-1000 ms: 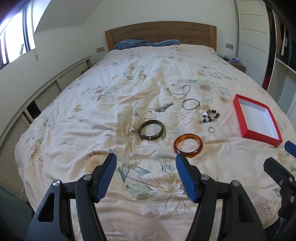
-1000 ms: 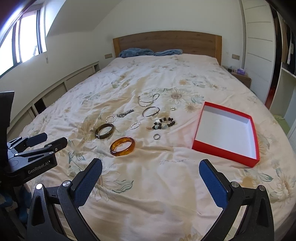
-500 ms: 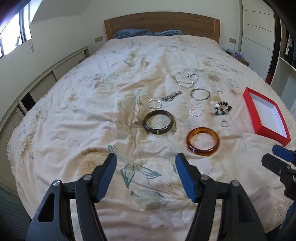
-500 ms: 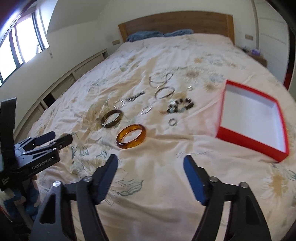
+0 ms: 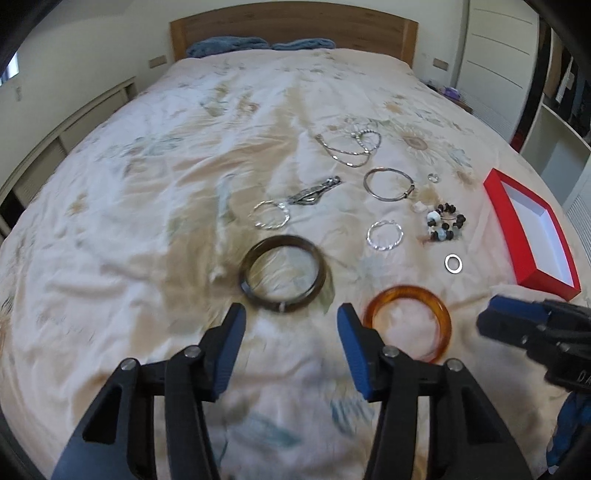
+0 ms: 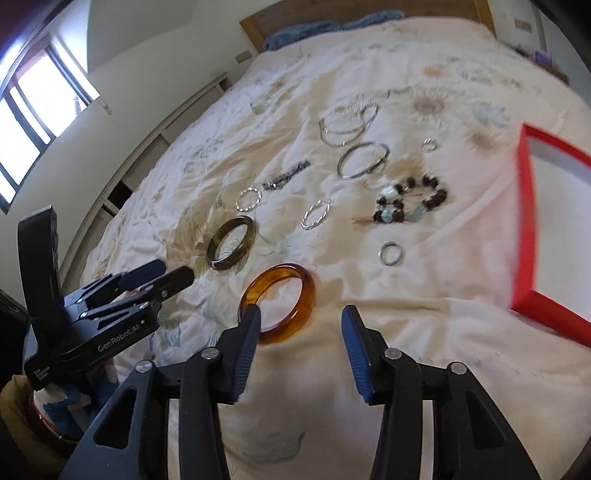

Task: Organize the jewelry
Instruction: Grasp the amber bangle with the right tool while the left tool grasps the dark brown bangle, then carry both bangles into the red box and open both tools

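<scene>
Jewelry lies spread on a floral bedspread. An amber bangle (image 6: 277, 308) lies just ahead of my open, empty right gripper (image 6: 301, 325); its left fingertip overlaps the bangle's near rim. A dark olive bangle (image 5: 283, 272) lies just ahead of my open, empty left gripper (image 5: 291, 325). The amber bangle (image 5: 408, 321) lies to its right. Behind lie twisted silver rings (image 5: 269, 219), a thin silver bangle (image 5: 388, 184), a bead bracelet (image 5: 445, 223), a small ring (image 5: 453, 264) and chains (image 5: 351, 147). An empty red box (image 5: 532, 230) with a white inside stands at the right.
The bed's wooden headboard (image 5: 291, 29) and blue pillows are at the far end. A low slatted ledge (image 6: 162, 140) runs along the left wall under a window. Wardrobe doors and shelves (image 5: 554, 110) stand at the right. Each gripper shows at the edge of the other's view.
Both grippers have moved forward and lower toward the bangles. The right gripper's jaws have narrowed from wide open. The jewelry and the box have not moved.
</scene>
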Demonstrator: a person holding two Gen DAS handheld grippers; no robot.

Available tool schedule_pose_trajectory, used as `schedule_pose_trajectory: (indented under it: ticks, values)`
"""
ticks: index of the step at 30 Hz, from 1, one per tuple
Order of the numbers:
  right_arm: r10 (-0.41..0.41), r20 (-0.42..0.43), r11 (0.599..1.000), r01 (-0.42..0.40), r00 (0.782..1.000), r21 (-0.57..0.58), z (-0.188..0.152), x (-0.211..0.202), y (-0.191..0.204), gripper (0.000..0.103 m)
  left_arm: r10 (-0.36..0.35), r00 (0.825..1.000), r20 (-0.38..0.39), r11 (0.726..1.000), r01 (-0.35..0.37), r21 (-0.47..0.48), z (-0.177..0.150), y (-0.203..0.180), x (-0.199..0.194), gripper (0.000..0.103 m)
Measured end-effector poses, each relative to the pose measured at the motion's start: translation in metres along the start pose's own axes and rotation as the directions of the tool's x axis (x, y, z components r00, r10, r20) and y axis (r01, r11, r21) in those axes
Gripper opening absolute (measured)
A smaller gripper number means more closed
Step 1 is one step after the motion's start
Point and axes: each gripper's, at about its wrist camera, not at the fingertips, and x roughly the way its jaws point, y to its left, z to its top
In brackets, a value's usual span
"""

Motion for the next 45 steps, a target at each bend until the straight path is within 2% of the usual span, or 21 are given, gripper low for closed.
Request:
schedule_pose_trajectory:
  ticks: [5,9,15,20,22,25,32,40,45]
  values:
    - [0.057,-0.066,0.998,-0.055,0.996,0.030,0.010,0.029,-0.008,0.039,-0.030,0.998,-0.051,0.999,0.032,0.033,0.016,-0.006,0.036,0.043]
    - [0.089,-0.130,0.996,-0.085,0.988,0.037,0.015,0.053,-0.010,0.038,-0.061,0.991,-0.120,0.998,0.063,0.019,0.020,0.000,0.068,0.034]
    - [0.102,-0.190,0.994,-0.092,0.976,0.061,0.014,0.081,-0.014,0.038,-0.084,0.985,-0.152,0.996,0.089,0.030,0.018,0.001,0.086,0.029]
    - [0.108,-0.178,0.993,-0.096,0.978,0.076,0.013,0.084,-0.020,0.019,-0.085,0.987,-0.136,0.995,0.092,0.046,0.019,-0.001,0.085,0.014]
    - [0.108,-0.162,0.992,-0.096,0.981,0.078,0.013,0.081,-0.019,0.017,-0.089,0.988,-0.124,0.995,0.095,0.044,0.020,-0.001,0.082,0.009]
    - [0.084,-0.128,0.996,-0.078,0.988,0.054,0.012,0.068,-0.015,0.011,-0.102,0.989,-0.108,0.995,0.104,0.013,0.022,0.002,0.073,0.008]
    - [0.027,-0.059,0.999,-0.025,0.998,0.038,0.007,0.022,-0.009,0.011,-0.150,0.987,-0.057,0.986,0.146,-0.078,0.020,0.011,0.033,0.008]
    - [-0.016,0.021,0.998,0.015,1.000,0.055,-0.023,-0.047,-0.010,0.011,-0.156,0.987,0.024,0.986,0.158,-0.060,0.007,0.001,-0.038,0.008]
    - [-0.060,0.091,0.994,0.051,0.994,0.095,-0.042,-0.090,-0.024,0.011,-0.183,0.982,0.043,0.983,0.184,-0.013,-0.001,-0.027,-0.069,0.008]
